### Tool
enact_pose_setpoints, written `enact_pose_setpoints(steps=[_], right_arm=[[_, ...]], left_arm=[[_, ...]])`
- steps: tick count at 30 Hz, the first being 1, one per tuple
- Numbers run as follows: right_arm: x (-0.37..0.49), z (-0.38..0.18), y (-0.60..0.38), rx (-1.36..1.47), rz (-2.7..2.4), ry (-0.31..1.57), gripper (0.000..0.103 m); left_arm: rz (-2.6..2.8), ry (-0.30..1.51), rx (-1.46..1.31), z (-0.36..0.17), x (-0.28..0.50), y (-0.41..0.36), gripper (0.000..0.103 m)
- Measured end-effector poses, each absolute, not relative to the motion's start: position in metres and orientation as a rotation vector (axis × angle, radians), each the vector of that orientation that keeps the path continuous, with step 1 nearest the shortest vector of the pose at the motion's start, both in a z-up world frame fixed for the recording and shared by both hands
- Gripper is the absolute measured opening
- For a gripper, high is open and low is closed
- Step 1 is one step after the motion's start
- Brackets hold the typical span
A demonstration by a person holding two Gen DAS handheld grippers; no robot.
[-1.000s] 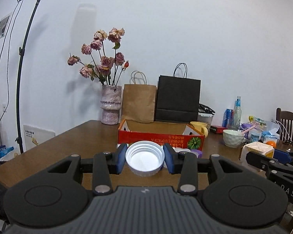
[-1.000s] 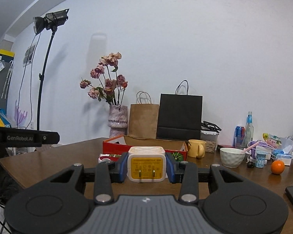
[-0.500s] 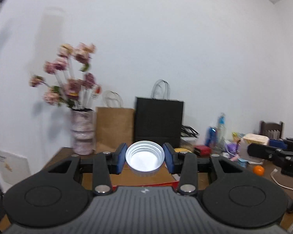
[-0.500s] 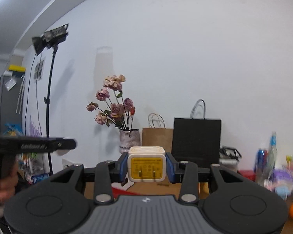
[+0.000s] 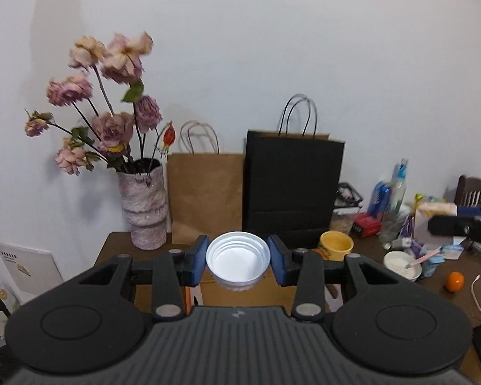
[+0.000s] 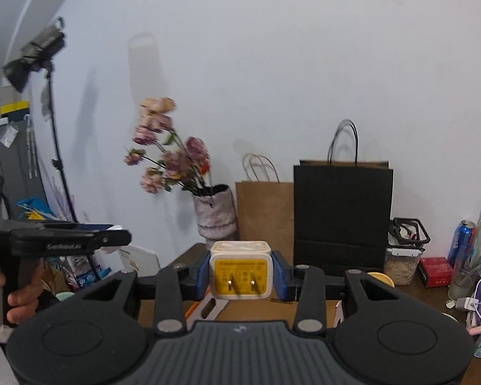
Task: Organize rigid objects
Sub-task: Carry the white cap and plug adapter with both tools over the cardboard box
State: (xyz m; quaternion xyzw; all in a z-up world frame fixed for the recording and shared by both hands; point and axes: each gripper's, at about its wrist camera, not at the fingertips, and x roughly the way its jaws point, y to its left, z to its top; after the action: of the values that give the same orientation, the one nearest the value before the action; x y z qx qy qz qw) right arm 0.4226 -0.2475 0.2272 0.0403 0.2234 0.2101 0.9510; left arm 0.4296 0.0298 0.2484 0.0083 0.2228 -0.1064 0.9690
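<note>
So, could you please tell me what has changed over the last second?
Both grippers rose: the brown wooden table and open cardboard box sank in view. Unchanged: the left gripper grips the white threaded plastic lid, the right gripper the white-and-yellow plug adapter.

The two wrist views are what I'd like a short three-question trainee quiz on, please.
1. True or false: the left gripper is shut on a round white plastic lid.
2. What does the right gripper hold? A) a small orange fruit B) a white plug adapter with a yellow label C) a yellow mug
3. Fill in: between the mottled pink flower vase and the black paper bag stands a ____ paper bag.

Key: 1 true; 2 B; 3 brown.
</note>
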Motion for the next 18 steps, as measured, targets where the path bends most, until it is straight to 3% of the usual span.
enact_pose_setpoints(steps=[7,18], right_arm=[[0.53,0.193,-0.242,0.057,0.376,0.625,0.038],[0.675,0.076,-0.238,0.05,0.284,0.897,0.038]], left_arm=[[-0.192,0.593,0.006,0.224,0.519,0.023,0.041],[-0.158,0.846,0.029,0.121,0.656,0.001,0.041]])
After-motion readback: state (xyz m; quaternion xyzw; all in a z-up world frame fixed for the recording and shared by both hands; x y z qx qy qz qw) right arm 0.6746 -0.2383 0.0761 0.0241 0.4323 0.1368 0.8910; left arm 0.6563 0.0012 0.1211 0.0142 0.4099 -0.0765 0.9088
